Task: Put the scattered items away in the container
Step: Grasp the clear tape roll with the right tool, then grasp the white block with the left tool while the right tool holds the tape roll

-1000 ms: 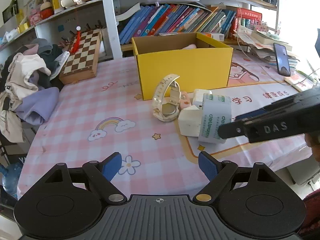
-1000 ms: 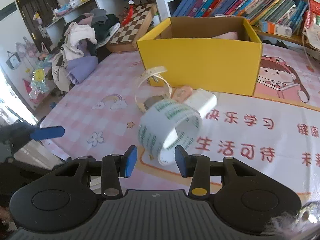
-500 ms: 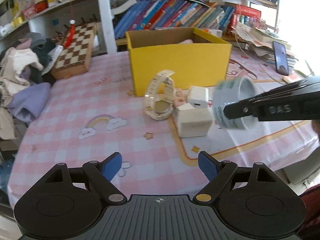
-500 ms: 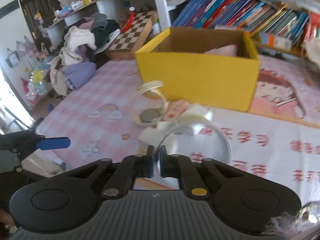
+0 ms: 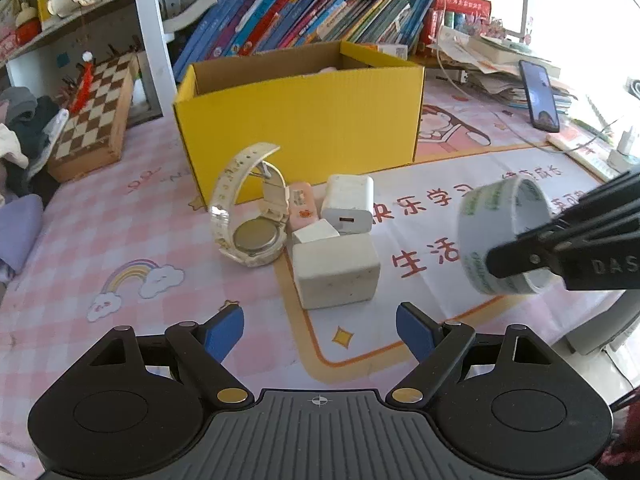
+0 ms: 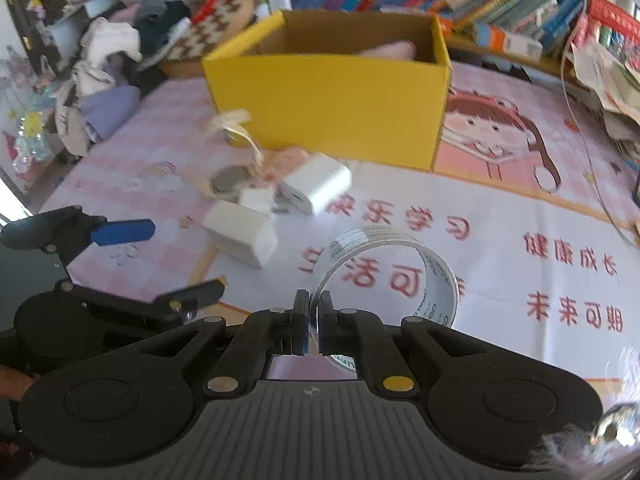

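Note:
A yellow cardboard box [image 5: 304, 120] stands open at the back of the table, also in the right wrist view [image 6: 332, 92]. In front of it lie a cream wristwatch [image 5: 248, 208], a small pink item [image 5: 303, 208], a white charger [image 5: 348, 204] and a white block [image 5: 336, 270]. My right gripper [image 6: 314, 322] is shut on the wall of a clear tape roll [image 6: 384, 276] and holds it above the table; the roll also shows in the left wrist view [image 5: 500, 236]. My left gripper [image 5: 320, 326] is open and empty, low in front of the white block.
A chessboard [image 5: 96, 116] and a pile of clothes [image 6: 104, 76] lie at the left. Books fill the shelf [image 5: 320, 20] behind the box. A phone [image 5: 540, 96] and stacked papers sit at the right. Something pink lies inside the box [image 6: 392, 50].
My right gripper closed on the tape roll's wall and lifted it up and to the right, away from the pile. The left gripper came closer to the items and stayed open.

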`<state>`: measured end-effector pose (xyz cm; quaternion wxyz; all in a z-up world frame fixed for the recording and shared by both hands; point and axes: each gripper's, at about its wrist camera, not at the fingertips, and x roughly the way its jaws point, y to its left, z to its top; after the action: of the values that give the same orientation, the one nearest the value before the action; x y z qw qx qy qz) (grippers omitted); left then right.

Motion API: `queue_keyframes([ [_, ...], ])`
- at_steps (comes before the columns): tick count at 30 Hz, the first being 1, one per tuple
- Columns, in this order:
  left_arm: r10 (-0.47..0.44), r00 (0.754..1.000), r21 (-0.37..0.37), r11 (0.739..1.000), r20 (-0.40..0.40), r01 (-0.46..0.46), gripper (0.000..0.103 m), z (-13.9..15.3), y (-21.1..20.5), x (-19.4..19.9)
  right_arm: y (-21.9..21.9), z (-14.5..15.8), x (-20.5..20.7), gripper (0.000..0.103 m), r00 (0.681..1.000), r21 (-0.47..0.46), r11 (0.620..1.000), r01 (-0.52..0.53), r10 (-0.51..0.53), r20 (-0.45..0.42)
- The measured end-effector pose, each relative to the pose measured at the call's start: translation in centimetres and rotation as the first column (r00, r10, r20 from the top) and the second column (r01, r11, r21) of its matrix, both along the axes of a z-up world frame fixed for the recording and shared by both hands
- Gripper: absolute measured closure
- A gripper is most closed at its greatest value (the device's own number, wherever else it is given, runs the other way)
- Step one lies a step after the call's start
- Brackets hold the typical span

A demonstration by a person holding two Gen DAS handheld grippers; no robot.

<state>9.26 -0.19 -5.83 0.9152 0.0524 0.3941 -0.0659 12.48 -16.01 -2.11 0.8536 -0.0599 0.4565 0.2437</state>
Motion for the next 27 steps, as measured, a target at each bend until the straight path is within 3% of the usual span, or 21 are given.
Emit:
queue_keyframes([
  [11, -0.01, 1.0, 0.019, 1.0, 0.008, 0.01, 0.019, -1.4, -1.6, 3.0, -1.1, -0.8, 1.8, 0.098, 1.0, -0.036, 0.999, 0.008, -0.009, -0.02],
  [14, 0.002, 1.0, 0.009, 1.0, -0.004, -0.002, 0.028, -1.7, -1.5, 3.4, -1.1, -1.2, 2.1, 0.097, 1.0, -0.047, 0.999, -0.003, 0.001, -0.031],
  [18, 0.016, 0.999, -0.01, 1.0, -0.027, -0.017, 0.049, -2.2, -1.2, 3.8, -0.9, -1.7, 2.2, 0.095, 0.999, -0.06, 0.998, -0.022, 0.019, -0.048],
  [27, 0.034, 0.999, -0.054, 0.998, -0.034, -0.036, 0.06, -1.8, -0.1, 3.0, -0.6, -2.2, 2.2, 0.093, 0.998, -0.082, 0.996, -0.041, 0.037, -0.041],
])
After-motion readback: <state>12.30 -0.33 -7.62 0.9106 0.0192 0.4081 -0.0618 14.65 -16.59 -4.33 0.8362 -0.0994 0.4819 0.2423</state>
